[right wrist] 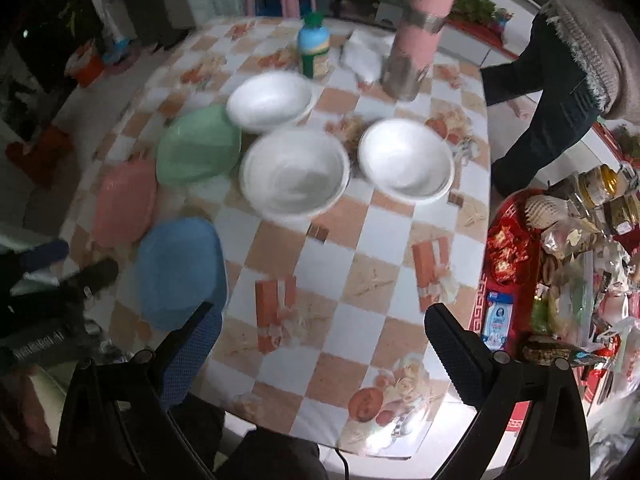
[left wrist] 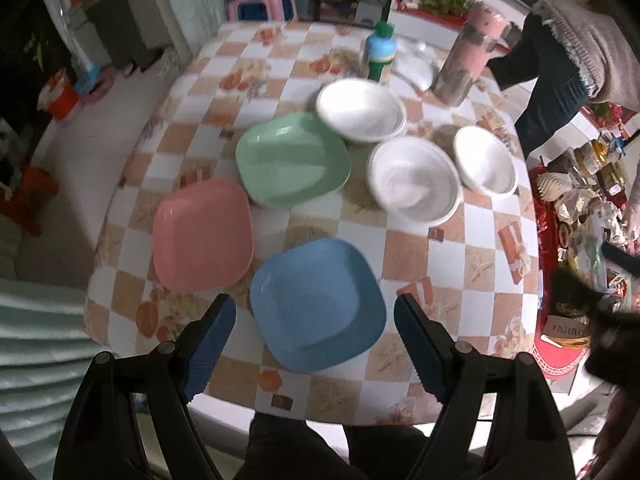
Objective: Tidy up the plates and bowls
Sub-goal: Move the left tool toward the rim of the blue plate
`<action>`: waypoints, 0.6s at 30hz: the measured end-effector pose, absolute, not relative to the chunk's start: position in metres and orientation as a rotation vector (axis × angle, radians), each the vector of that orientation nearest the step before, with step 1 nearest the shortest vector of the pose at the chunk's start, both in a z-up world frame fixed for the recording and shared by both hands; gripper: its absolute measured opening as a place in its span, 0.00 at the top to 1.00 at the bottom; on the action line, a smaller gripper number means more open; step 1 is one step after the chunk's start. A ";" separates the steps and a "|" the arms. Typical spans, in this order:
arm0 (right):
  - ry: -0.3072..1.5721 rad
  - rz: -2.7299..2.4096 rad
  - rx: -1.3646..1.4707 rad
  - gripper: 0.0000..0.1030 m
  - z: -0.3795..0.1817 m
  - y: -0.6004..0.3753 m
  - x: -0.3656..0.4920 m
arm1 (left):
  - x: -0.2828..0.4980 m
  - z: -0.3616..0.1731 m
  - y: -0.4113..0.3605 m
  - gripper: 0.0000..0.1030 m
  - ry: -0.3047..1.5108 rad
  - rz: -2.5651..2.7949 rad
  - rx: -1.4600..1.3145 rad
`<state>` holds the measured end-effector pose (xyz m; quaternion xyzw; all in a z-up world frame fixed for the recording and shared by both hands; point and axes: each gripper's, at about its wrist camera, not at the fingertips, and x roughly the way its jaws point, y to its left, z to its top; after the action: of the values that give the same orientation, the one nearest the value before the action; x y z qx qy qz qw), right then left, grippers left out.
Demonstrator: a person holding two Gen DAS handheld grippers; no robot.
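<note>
Both grippers hang above the near edge of the checked table (left wrist: pixel 472 216), empty. The left gripper (left wrist: pixel 316 344) has its blue-padded fingers spread wide apart, and the blue plate (left wrist: pixel 316 304) sits right under the gap, at twelve o'clock from it. The right gripper (right wrist: pixel 324 344) is just as wide open, with bare tablecloth beneath; from there the blue plate lies at about ten o'clock.

Moving outward: the pink plate (left wrist: pixel 202 234) sits just beside the blue one, at its ten o'clock. The green plate (left wrist: pixel 292 160) is next, at the pink one's one o'clock, their edges close or touching; the blur won't let me say which.

Then the bowls. The middle white bowl (right wrist: pixel 294 172) is just beside the green plate at three o'clock. The right white bowl (right wrist: pixel 406 160) stands a little apart, farther right. The far white bowl (right wrist: pixel 270 100) seems to overlap the green plate's far rim.

Behind them stand a green-capped bottle (right wrist: pixel 314 46) and a pink flask (right wrist: pixel 416 36). A person (right wrist: pixel 560 76) stands at two o'clock.
</note>
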<state>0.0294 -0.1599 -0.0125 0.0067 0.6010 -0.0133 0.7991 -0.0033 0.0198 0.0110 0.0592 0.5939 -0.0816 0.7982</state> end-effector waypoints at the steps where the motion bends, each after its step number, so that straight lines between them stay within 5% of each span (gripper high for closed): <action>1: 1.245 -0.050 0.014 0.01 -0.001 -0.162 0.030 | -0.003 0.014 0.019 0.18 1.264 -0.179 0.133; 6: 1.107 -0.094 0.028 0.01 0.029 -0.172 0.034 | -0.002 0.022 0.018 0.18 1.235 -0.185 0.149; 18: 1.288 0.057 -0.031 0.01 -0.032 -0.133 0.029 | -0.010 -0.011 0.055 0.18 1.341 -0.075 0.084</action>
<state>0.0286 -0.1330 -0.0324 -0.0144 0.6003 0.0265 0.7992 -0.0104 0.0548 -0.0106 0.0388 0.6209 -0.0345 0.7821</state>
